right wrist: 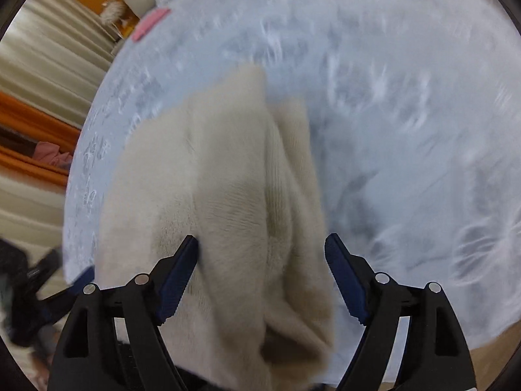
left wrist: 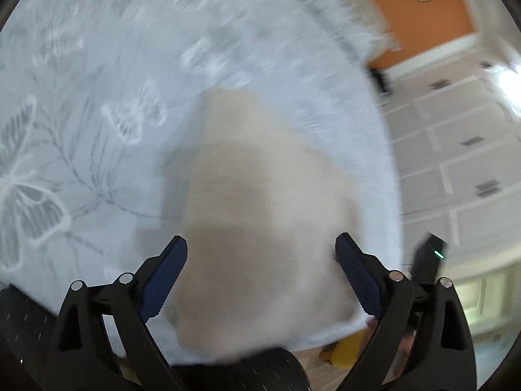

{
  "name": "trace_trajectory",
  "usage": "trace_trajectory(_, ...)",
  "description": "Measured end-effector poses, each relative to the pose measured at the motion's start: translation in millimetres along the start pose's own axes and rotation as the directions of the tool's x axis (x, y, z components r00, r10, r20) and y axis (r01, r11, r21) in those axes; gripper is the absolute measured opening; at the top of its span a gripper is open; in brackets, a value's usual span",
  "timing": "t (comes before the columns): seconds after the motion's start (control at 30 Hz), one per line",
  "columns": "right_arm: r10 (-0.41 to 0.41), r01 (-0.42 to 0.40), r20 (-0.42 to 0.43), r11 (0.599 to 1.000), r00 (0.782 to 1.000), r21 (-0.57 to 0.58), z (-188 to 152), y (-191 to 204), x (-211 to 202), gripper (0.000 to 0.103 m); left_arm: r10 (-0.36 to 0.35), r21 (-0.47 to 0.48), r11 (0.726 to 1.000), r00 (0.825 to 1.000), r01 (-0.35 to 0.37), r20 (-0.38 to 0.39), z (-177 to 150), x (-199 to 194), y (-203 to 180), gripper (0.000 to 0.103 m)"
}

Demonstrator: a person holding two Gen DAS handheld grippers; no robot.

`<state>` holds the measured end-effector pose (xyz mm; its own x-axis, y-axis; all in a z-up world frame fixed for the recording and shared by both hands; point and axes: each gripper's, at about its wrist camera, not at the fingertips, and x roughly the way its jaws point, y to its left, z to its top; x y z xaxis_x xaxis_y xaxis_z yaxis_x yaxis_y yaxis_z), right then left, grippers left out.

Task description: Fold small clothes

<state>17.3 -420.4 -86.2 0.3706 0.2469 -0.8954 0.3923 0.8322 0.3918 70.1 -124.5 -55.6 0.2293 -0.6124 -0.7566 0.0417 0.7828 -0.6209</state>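
Observation:
A cream knitted garment (left wrist: 260, 195) lies bunched on a pale blue cloth with white butterfly print (left wrist: 97, 97). My left gripper (left wrist: 260, 254) is open, its blue-padded fingers on either side of the garment's near end, just above it. In the right wrist view the same garment (right wrist: 228, 179) shows folds and a ribbed ridge. My right gripper (right wrist: 262, 254) is open too, with the garment between its fingers. Both views are blurred by motion.
The cloth-covered surface ends at the right in the left wrist view, with white tiled floor (left wrist: 456, 146) and an orange wall (left wrist: 423, 16) beyond. A pink item (right wrist: 151, 22) lies at the far edge. Curtains (right wrist: 49, 65) hang at the left.

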Motion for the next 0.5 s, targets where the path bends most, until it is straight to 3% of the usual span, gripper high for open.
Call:
trace_trajectory(0.07, 0.039, -0.038, -0.01, 0.998, 0.999, 0.047, 0, -7, 14, 0.085, 0.044, -0.051, 0.998, 0.997, -0.047, -0.065, 10, 32, 17, 0.091)
trace_trajectory(0.1, 0.056, -0.056, 0.001, 0.996, 0.998, 0.067, 0, -9, 15, 0.085, 0.022, -0.093, 0.995, 0.994, -0.032, -0.105, 12, 48, 27, 0.09)
trace_trajectory(0.13, 0.07, -0.071, 0.013, 0.993, 0.997, 0.092, -1, -11, 15, 0.078, -0.018, -0.136, 0.991, 0.991, 0.001, -0.13, 11, 55, 31, 0.088)
trace_trajectory(0.17, 0.082, -0.084, 0.015, 0.99, 0.996, 0.114, -1, -12, 15, 0.057, -0.082, -0.187, 0.981, 0.987, 0.055, -0.141, 13, 60, 37, 0.07)
trace_trajectory(0.23, 0.107, -0.109, 0.027, 0.986, 0.994, 0.13, 1, -6, 5, 0.038, -0.097, -0.193, 0.979, 0.986, 0.069, -0.138, 14, 50, 32, 0.056)
trace_trajectory(0.3, 0.142, -0.147, 0.063, 0.987, 0.988, 0.07, 4, 16, -19, 0.03, -0.1, -0.112, 0.99, 0.989, 0.087, -0.112, 17, 28, 17, 0.046)
trace_trajectory(0.43, 0.241, -0.232, 0.141, 0.97, 0.96, -0.078, -6, 69, -77, 0.028, -0.115, -0.018, 0.993, 0.993, 0.115, -0.022, 20, -34, 2, 0.046)
trace_trajectory(0.5, 0.244, -0.234, 0.139, 0.968, 0.96, -0.086, -16, 76, -78, 0.033, -0.099, -0.006, 0.995, 0.995, 0.099, 0.001, 21, -58, 10, 0.056)
